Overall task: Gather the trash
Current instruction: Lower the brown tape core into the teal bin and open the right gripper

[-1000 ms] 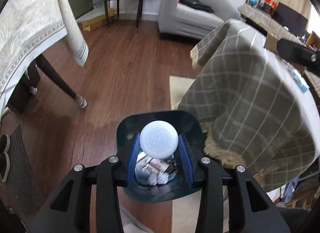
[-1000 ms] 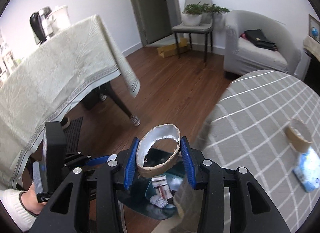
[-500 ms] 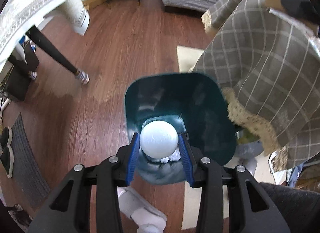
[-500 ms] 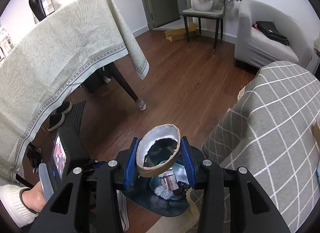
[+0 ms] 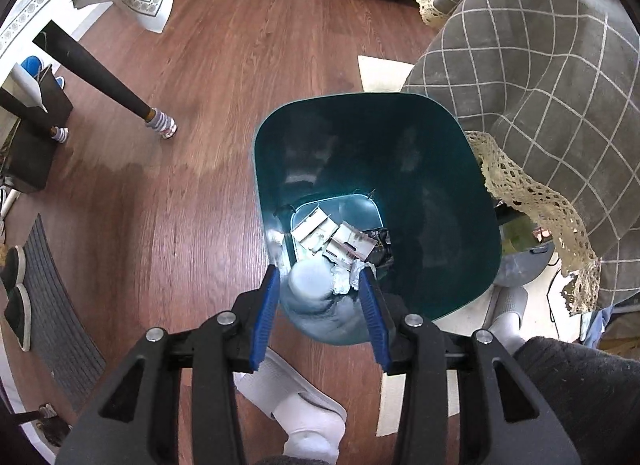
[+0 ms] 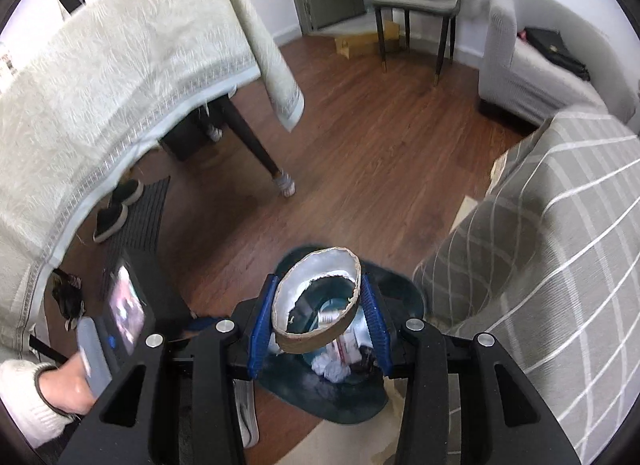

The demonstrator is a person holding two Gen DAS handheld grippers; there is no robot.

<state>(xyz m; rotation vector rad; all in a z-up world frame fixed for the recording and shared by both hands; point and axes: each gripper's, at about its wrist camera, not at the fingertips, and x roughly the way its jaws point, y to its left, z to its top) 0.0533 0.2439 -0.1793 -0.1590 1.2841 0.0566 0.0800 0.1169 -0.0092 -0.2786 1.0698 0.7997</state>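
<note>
Looking down your left claw (image 5: 319, 284), you see its blue fingers (image 5: 266, 313) spread apart, with a pale round bottle (image 5: 310, 282) lying blurred between them and touching neither pad; it sits inside the teal trash bin (image 5: 400, 137), against the wall nearest you. At the bin's bottom lie white cardboard packets (image 5: 334, 239), crumpled paper (image 5: 343, 279) and a dark wrapper (image 5: 380, 239). The bin stands on the wooden floor (image 5: 192, 185); a grey checked tablecloth (image 5: 532, 77) with a lace edge hangs over it from 2 o'clock. A table leg (image 5: 100, 77) wearing a striped sock stands at 10 o'clock, and white slippers (image 5: 296, 413) show at 6 o'clock beneath the claw.

Your right claw (image 6: 317, 305) is clenched on a cardboard tape roll (image 6: 316, 303), a ring with a torn white lining, held tilted between the blue pads directly above the bin (image 6: 344, 405). Through the ring you can see the trash below. At 8 o'clock in that view, your left hand (image 6: 60, 385) grips the other tool's handle, its small screen (image 6: 128, 309) lit. A cream tablecloth (image 6: 120, 85) drapes the tabletop from 9 to 11 o'clock, and a grey sofa (image 6: 532, 65) sits at 2 o'clock.
</note>
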